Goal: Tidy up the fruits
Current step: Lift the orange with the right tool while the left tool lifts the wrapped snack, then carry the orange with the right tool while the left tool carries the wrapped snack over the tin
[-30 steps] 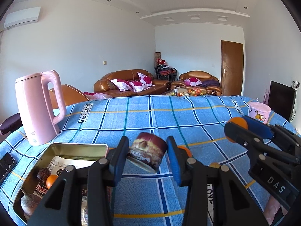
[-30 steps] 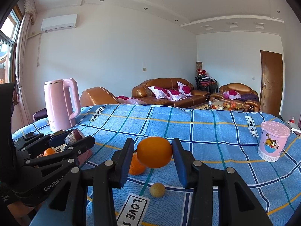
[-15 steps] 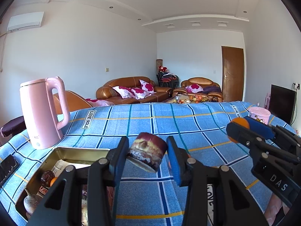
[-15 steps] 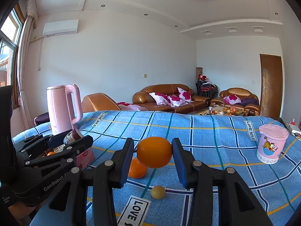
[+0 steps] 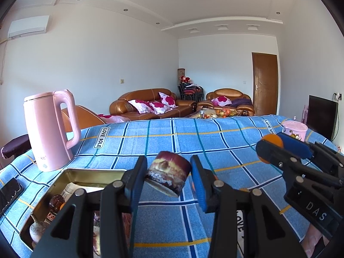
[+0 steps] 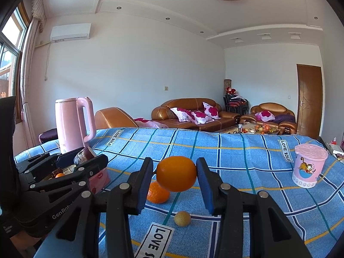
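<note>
My left gripper (image 5: 169,174) is shut on a small round maroon tin (image 5: 168,173) with a printed picture, held tilted above the blue checked cloth (image 5: 193,142). Below it to the left lies an open gold metal box (image 5: 71,176) holding a small bottle, an orange fruit and papers. In the right wrist view my right gripper (image 6: 175,177) is shut on an orange (image 6: 176,176), lifted off the cloth. A second orange (image 6: 158,193) and a small yellowish fruit (image 6: 182,218) lie on the cloth beneath it. Each gripper shows at the edge of the other's view.
A tall pink kettle (image 5: 50,129) stands at the back left of the table. A pink cartoon-printed cup (image 6: 308,165) with a lid stands at the right. A dark phone (image 5: 9,193) lies at the left edge. Brown sofas and a door lie beyond.
Both views have tilted slightly downward, so the table sits lower in the frames. The tin and the orange stay gripped as before.
</note>
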Available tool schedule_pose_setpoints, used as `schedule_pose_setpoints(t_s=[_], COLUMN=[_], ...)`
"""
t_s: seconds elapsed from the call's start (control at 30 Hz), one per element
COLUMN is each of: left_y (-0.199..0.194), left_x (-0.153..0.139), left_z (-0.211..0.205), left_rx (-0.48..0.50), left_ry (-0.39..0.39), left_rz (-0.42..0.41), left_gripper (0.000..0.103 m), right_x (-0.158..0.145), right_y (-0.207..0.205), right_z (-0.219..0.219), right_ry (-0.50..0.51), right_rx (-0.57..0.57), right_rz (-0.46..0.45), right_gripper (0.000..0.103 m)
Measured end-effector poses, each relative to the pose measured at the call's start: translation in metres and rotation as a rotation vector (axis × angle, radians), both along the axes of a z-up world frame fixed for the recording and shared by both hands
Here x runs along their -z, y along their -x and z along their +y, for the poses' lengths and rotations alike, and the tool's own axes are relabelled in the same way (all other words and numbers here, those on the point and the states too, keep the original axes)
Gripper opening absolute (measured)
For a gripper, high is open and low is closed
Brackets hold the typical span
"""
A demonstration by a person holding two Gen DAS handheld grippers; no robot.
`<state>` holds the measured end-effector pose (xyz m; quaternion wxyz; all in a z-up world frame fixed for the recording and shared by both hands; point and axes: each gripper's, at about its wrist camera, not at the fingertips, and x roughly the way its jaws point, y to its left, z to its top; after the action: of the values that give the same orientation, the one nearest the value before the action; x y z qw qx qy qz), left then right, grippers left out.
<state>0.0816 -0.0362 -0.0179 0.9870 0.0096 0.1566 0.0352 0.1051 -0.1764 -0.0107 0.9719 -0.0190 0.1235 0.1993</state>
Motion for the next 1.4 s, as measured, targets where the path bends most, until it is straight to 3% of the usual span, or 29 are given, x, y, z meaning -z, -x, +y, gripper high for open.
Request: schedule_pose_setpoints(t_s=[0.7,1.4], left_y=[0.022,0.043], left_x=[0.001,0.002], left_z=[0.029,0.083], left_rx=[-0.018,-0.125], left_ry=[0.029,0.028], left_rz=[0.032,0.056], left_gripper=[0.043,0.043], right_x=[0.000,0.000], right_y=[0.013,0.019], right_z=[0.042,0.101], right_ry=[0.043,0.087], right_rx=[-0.082,-0.194], right_rz=[0.008,0.014], right_gripper=[0.044,0.044])
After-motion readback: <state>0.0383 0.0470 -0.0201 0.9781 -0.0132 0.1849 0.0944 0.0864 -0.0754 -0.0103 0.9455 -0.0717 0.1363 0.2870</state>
